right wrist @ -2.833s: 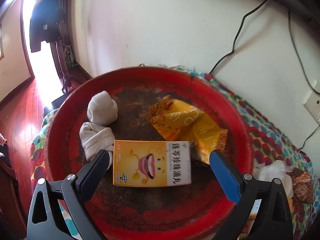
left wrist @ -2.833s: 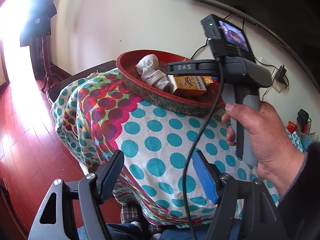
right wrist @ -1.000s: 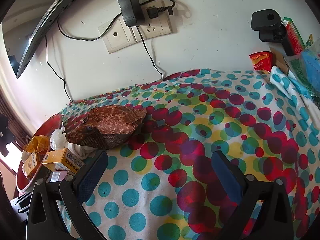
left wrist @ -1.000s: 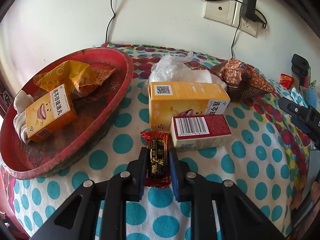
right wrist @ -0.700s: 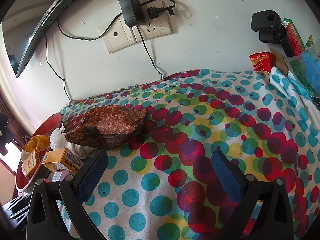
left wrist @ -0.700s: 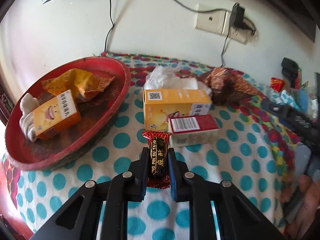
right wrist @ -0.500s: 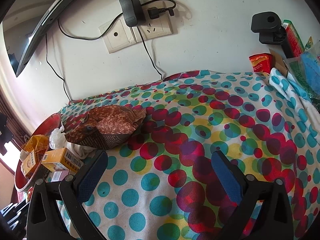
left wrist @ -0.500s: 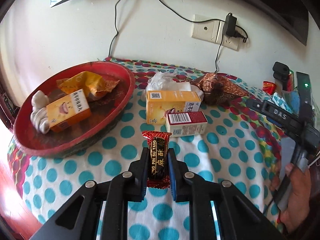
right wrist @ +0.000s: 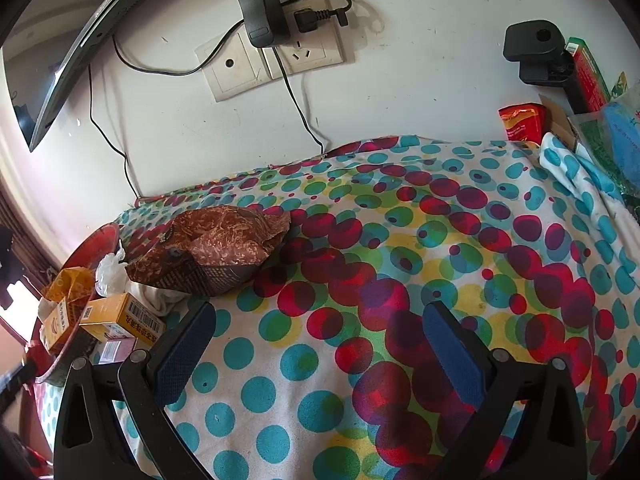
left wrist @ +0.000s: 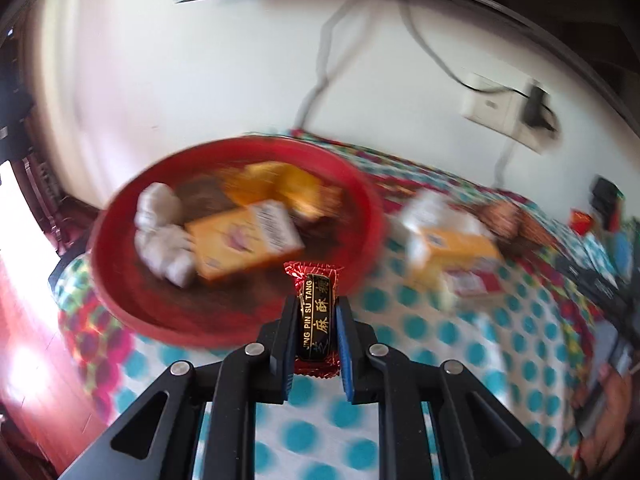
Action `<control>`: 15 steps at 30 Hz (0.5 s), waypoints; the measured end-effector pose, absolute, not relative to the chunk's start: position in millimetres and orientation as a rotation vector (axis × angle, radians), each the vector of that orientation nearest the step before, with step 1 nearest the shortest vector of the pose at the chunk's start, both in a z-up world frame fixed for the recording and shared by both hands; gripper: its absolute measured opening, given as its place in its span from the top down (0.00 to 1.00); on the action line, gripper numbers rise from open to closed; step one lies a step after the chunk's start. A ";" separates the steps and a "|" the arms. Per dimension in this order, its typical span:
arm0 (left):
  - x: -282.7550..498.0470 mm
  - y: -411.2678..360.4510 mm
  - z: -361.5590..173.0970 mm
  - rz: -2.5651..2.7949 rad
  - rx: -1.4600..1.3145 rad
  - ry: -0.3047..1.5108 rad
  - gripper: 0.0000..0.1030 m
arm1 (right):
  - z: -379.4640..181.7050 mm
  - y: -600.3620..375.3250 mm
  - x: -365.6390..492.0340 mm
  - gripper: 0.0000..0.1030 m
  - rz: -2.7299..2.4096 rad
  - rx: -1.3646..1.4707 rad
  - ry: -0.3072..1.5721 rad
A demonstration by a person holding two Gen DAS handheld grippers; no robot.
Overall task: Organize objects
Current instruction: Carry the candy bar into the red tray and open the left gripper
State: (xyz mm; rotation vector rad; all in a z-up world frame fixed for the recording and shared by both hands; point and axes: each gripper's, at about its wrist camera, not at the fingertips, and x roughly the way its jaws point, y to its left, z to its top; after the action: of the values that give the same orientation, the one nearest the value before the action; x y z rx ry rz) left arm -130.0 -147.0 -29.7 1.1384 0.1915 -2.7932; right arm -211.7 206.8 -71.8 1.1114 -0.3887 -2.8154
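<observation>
My left gripper [left wrist: 315, 312] is shut on a red and black candy bar [left wrist: 316, 316], which hangs in the air in front of the near rim of the red tray [left wrist: 120, 280]. The tray holds a white sock [left wrist: 160, 236], an orange box [left wrist: 244, 246] and a yellow wrapper [left wrist: 280, 184]. On the dotted cloth to the right lie an orange box [left wrist: 456, 248] and a red box [left wrist: 472, 282]. My right gripper [right wrist: 316, 340] stands open over bare dotted cloth [right wrist: 360, 320], nothing between its fingers. A brown snack bag [right wrist: 216, 248] lies to its far left.
A wall with sockets and a plugged charger [right wrist: 262, 16] bounds the table at the back. Packets and a black clamp [right wrist: 536, 48] crowd the far right corner. The red tray's edge [right wrist: 92, 240] and boxes [right wrist: 120, 318] show at the right wrist view's left. A hand [left wrist: 608, 412] holds the other gripper's handle.
My left gripper has lifted the candy bar off the cloth and swung left toward the red tray. The right gripper has stayed put.
</observation>
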 end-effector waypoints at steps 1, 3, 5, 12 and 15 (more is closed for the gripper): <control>-133.6 -158.0 -28.8 -2.770 1.130 0.177 0.83 | -71.4 206.1 -210.9 0.00 -2.818 1.107 -0.384; -140.2 -177.9 -29.0 -2.733 1.126 0.164 0.83 | -71.0 205.3 -211.1 0.00 -2.823 1.108 -0.377; -147.0 -198.2 -31.2 -2.696 1.140 0.180 0.83 | -70.7 204.5 -211.1 0.00 -2.824 1.107 -0.371; -159.7 -244.1 -50.4 -2.578 1.197 0.212 0.83 | -69.9 204.2 -210.9 0.00 -2.825 1.105 -0.370; -156.6 -245.8 -57.5 -2.570 1.219 0.204 0.83 | -69.8 204.4 -211.0 0.00 -2.826 1.105 -0.369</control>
State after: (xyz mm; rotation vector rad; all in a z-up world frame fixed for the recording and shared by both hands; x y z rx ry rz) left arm -156.6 -245.8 -57.5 1.2188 0.2041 -2.5700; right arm -211.0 204.4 -69.8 1.1050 -0.3692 -2.8258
